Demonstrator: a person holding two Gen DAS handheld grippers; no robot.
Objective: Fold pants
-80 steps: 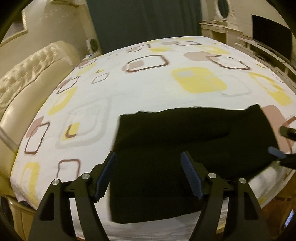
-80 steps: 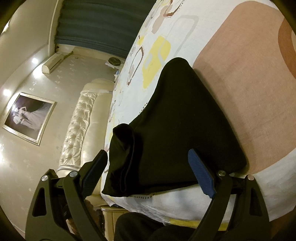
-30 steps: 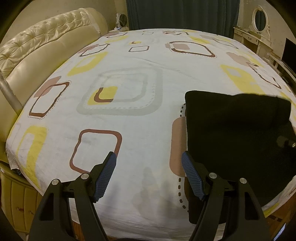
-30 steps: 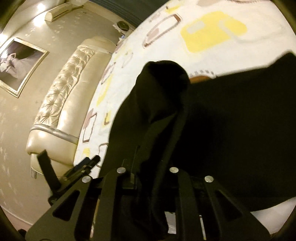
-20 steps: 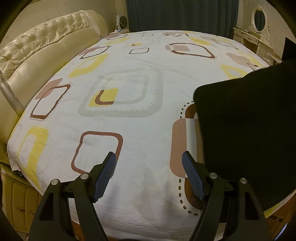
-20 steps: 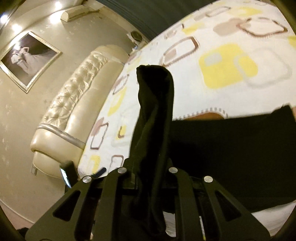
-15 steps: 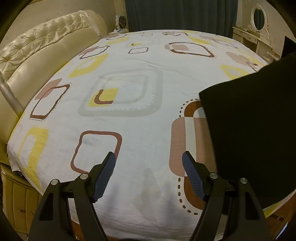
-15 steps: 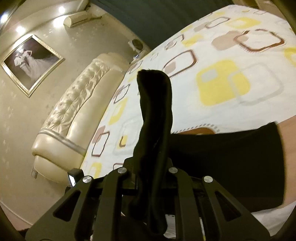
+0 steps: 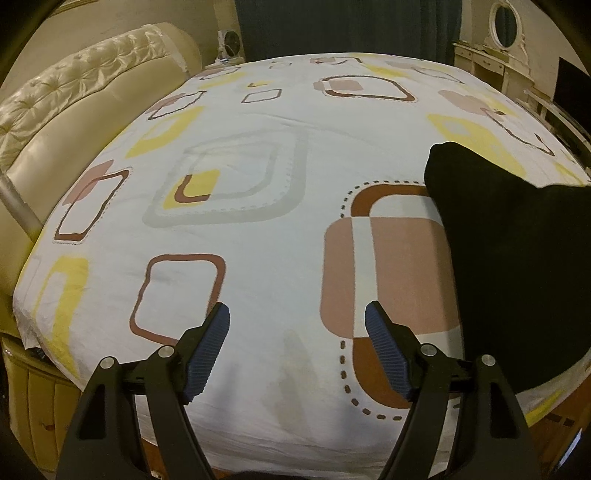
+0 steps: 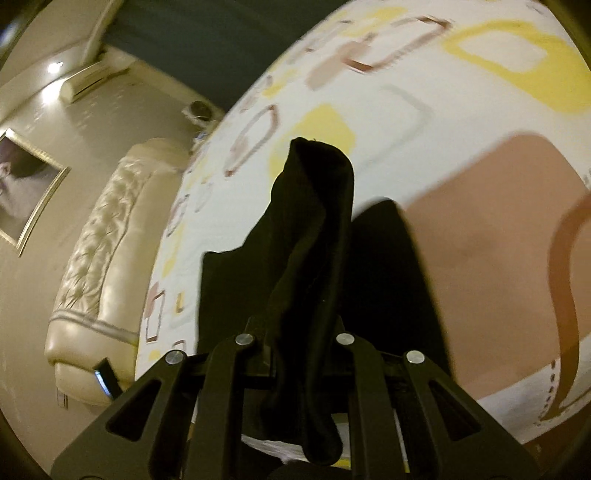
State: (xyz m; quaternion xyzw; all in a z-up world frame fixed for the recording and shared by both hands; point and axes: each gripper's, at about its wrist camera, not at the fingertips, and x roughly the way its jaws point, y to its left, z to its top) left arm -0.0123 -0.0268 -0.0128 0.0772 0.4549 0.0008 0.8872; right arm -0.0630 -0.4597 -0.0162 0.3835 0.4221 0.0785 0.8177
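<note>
The black pants [image 9: 517,258] hang folded at the right of the left wrist view, lifted partly off the patterned bed sheet [image 9: 258,184]. My left gripper [image 9: 297,343] is open and empty, low over the sheet's near edge, left of the pants. My right gripper [image 10: 295,332] is shut on a bunched fold of the pants [image 10: 314,229], which stands up between its fingers; the rest of the cloth drapes below it. The right fingertips are hidden by the cloth.
A cream tufted headboard [image 9: 74,110] runs along the bed's left side. Dark curtains [image 9: 351,26] hang behind the bed. A white dresser with an oval mirror [image 9: 506,26] and a dark screen [image 9: 572,88] stand at the right.
My right gripper shut on the pants' edge and has lifted and carried them to the right. My left gripper swung left off the pants and stays open.
</note>
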